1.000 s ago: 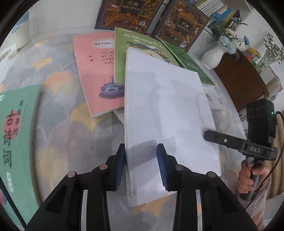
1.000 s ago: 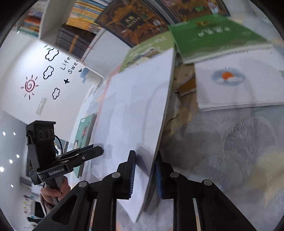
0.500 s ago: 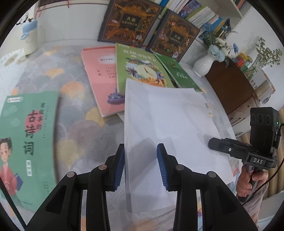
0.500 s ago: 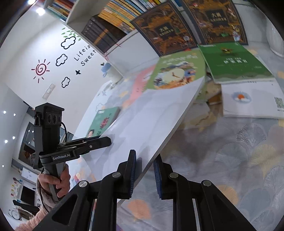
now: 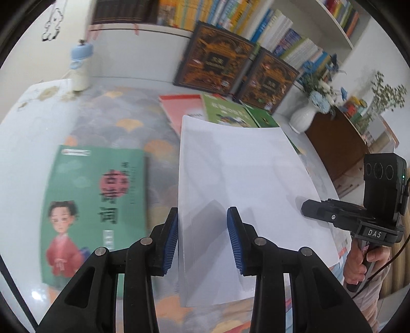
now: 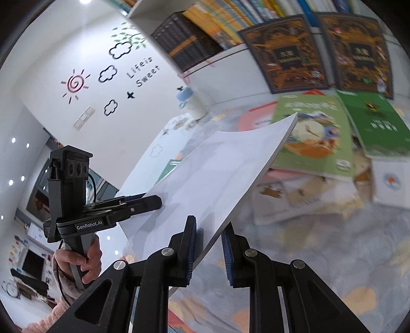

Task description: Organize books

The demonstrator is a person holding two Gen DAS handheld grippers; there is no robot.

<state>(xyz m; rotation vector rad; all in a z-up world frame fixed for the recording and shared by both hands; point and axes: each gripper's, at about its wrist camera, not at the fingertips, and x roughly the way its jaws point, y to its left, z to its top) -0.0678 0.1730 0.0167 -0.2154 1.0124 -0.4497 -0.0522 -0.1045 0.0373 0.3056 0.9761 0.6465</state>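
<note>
Left wrist view shows the white book (image 5: 246, 194) lifted off the counter (image 5: 107, 112), its blank cover facing up and its far edge tipped toward the shelf. The left hand-held gripper (image 5: 202, 240) sits narrow at the book's near spine corner; whether its blue pads actually press on the book is hard to say, since a gap shows on one side. The right hand-held gripper (image 6: 208, 252), seen from the right wrist, is clamped narrowly on the opposite long edge, the cover passing between its pads. Sharing the load this way likely keeps a large, floppy book from sagging, though its free corner still curls.

On the counter lie a teal book with a girl on its cover (image 5: 94, 207), a pink book (image 5: 182, 107), two green ones (image 6: 312, 135) and a white booklet (image 6: 392, 179). Two dark ornate volumes (image 5: 217, 59) lean upright against the bookshelf (image 6: 230, 18), which suggests the white book is meant to stand with them or join the row above.
</note>
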